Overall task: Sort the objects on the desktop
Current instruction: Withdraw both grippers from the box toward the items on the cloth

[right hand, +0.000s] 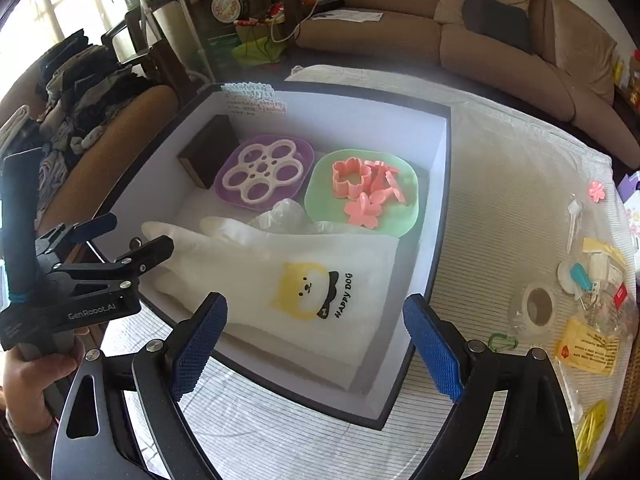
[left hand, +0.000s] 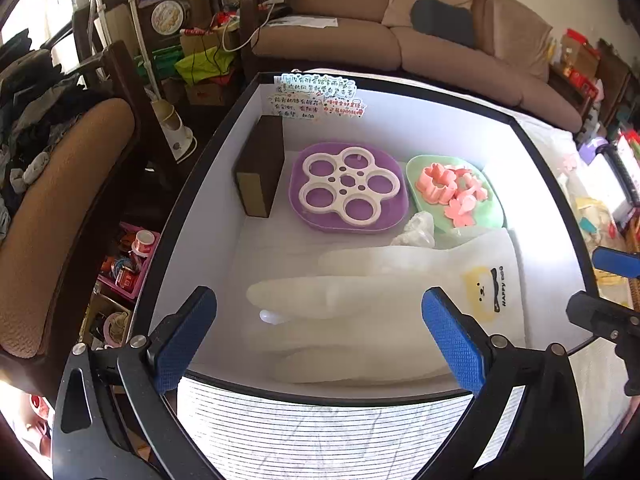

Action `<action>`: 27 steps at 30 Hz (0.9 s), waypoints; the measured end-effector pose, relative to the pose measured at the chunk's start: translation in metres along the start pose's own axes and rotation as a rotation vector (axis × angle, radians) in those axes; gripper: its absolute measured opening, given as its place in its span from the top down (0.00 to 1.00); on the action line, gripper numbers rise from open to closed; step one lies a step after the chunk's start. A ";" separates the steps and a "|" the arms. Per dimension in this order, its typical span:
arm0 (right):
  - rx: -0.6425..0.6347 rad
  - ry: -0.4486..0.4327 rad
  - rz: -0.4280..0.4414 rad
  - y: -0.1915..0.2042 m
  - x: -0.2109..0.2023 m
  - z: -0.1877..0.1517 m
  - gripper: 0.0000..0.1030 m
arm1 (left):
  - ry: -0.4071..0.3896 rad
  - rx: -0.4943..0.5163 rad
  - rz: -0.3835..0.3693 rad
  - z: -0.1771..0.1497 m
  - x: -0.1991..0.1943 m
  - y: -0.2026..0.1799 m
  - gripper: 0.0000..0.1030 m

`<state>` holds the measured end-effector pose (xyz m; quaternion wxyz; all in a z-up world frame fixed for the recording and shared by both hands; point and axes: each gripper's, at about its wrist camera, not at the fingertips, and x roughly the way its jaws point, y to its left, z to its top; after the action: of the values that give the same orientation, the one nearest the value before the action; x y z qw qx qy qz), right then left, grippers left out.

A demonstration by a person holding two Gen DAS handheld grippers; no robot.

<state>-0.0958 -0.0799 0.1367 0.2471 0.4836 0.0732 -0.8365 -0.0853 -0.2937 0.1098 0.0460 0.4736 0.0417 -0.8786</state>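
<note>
A black-rimmed white box [left hand: 400, 120] [right hand: 436, 208] sits on the striped tablecloth. Inside lie a white rubber glove with a "HAPPY DOG" print [left hand: 360, 300] [right hand: 300, 276], a purple plate with a white flower-shaped ring [left hand: 348, 188] [right hand: 264, 174], a green plate with pink flower cutters [left hand: 454, 194] [right hand: 362, 192], a brown box [left hand: 260, 164] [right hand: 206, 152] and a crumpled plastic bag [left hand: 416, 230] [right hand: 280, 212]. My left gripper [left hand: 320, 340] [right hand: 124, 236] is open and empty above the box's near edge. My right gripper [right hand: 316, 348] [left hand: 608, 288] is open and empty over the glove's cuff.
Loose items lie on the cloth right of the box: a tape roll [right hand: 538, 308], a pink flower [right hand: 597, 191], yellow packets [right hand: 588, 348], a green clip [right hand: 502, 342] and small plastic bags [right hand: 574, 220]. A brown chair [left hand: 60, 220] stands left; a sofa [left hand: 400, 40] stands behind.
</note>
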 end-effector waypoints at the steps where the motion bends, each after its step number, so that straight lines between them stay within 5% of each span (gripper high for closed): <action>1: -0.003 -0.008 0.007 0.001 -0.005 -0.001 0.10 | 0.000 0.004 0.001 0.000 -0.001 -0.002 0.00; 9: -0.041 -0.050 -0.003 -0.005 -0.051 -0.016 0.10 | -0.019 0.058 0.021 -0.001 -0.018 -0.029 0.00; 21: -0.035 -0.109 -0.055 -0.074 -0.114 -0.066 0.09 | -0.111 0.157 0.038 -0.020 -0.069 -0.110 0.00; 24: -0.024 -0.133 -0.067 -0.096 -0.127 -0.077 0.09 | -0.157 0.150 -0.017 -0.025 -0.082 -0.130 0.00; 27: 0.049 -0.195 -0.076 -0.138 -0.151 -0.085 0.09 | -0.193 0.129 -0.171 -0.033 -0.097 -0.153 0.00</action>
<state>-0.0349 0.1225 0.2039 0.2092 0.4026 0.0468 -0.8899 -0.0229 -0.1342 0.1773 -0.0556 0.3837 0.0209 -0.9215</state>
